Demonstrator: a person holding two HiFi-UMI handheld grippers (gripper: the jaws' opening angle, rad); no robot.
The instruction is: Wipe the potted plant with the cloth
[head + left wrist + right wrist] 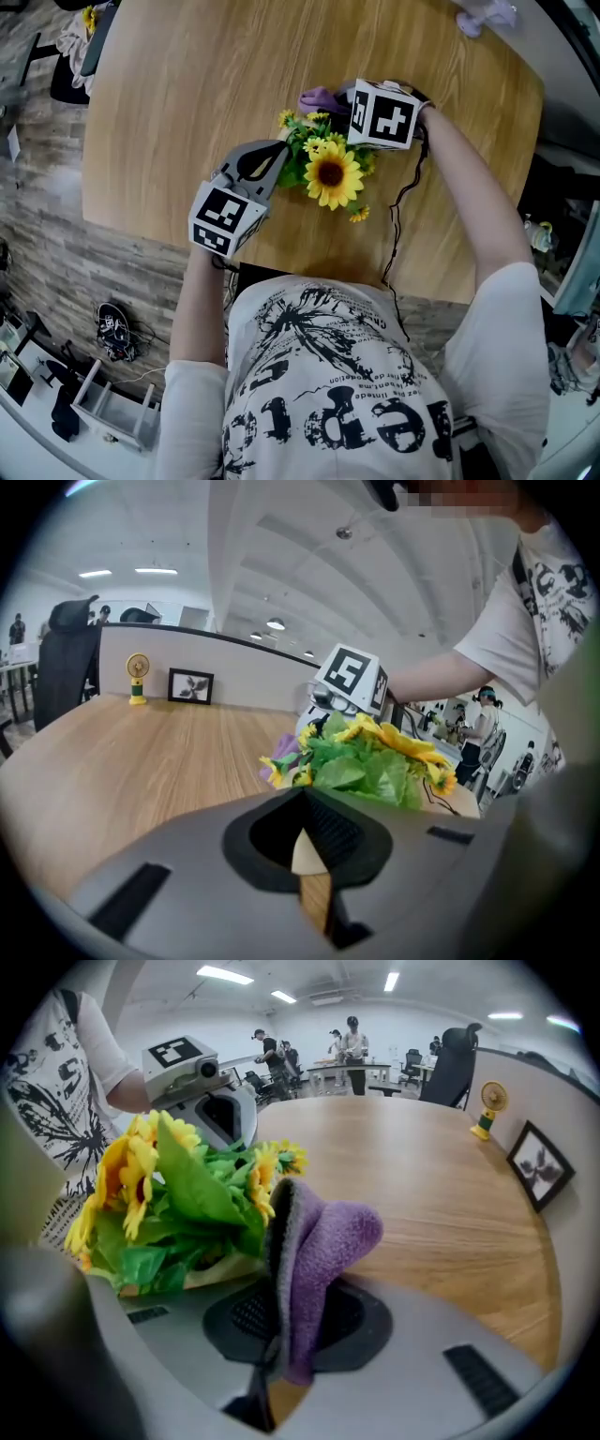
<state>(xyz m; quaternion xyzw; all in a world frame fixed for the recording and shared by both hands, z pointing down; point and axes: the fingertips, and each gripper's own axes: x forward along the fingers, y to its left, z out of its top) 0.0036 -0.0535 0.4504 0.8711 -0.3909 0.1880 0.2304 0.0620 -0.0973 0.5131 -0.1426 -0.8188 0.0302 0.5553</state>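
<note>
The potted plant (pixel 330 172), an artificial bunch of sunflowers and green leaves, stands mid-table in the head view. My right gripper (pixel 345 96) is at its far side, shut on a purple cloth (pixel 319 97). In the right gripper view the cloth (pixel 319 1241) sticks up folded from between the jaws of this gripper (pixel 281 1335), right beside the leaves (pixel 192 1194). My left gripper (pixel 278 152) is at the plant's left side, shut, its tips at the leaves. In the left gripper view the closed left gripper (pixel 305 803) points at the plant (pixel 370 757); I see nothing held.
The round wooden table (pixel 187 84) ends close to the person's body. A second purple cloth (pixel 487 14) lies at the far right edge. A small picture frame (pixel 190 686) and a yellow toy fan (pixel 138 679) stand at the back. A black cable (pixel 401 206) trails from the right gripper.
</note>
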